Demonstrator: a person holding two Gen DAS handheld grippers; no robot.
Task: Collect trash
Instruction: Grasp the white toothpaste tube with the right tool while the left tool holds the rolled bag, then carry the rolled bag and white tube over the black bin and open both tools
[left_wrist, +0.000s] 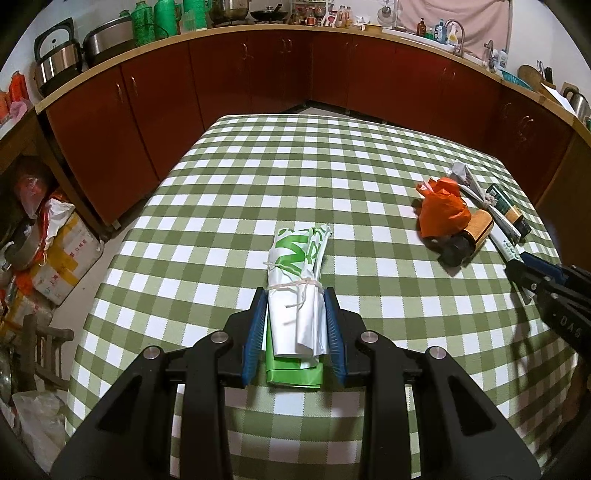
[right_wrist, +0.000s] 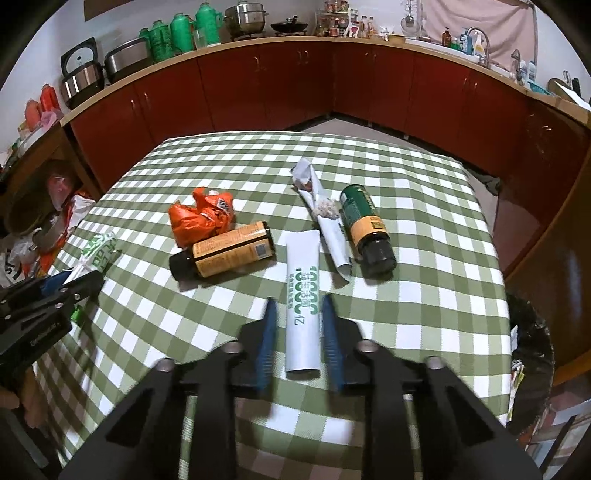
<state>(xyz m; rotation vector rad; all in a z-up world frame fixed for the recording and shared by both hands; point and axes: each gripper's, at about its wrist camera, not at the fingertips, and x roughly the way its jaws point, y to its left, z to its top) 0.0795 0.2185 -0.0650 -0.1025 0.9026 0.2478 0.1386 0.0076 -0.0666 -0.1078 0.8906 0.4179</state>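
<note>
Pinching tied bag roll (left_wrist: 297, 291), left hand-held gripper (left_wrist: 295, 295) low over table, right hand-held gripper (right_wrist: 298, 306) spread, straddling white tube (right_wrist: 302, 299)

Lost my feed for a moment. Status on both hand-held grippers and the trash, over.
Left hand-held gripper shut on tied bag roll. Right hand-held gripper open, straddling white tube, not gripping. Bottles, orange bag beyond; nothing blocking.

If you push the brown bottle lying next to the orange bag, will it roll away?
Probably. The brown bottle is round and lies on its side, so a sideways nudge should roll it. The orange bag touching it might stop it that way.
</note>
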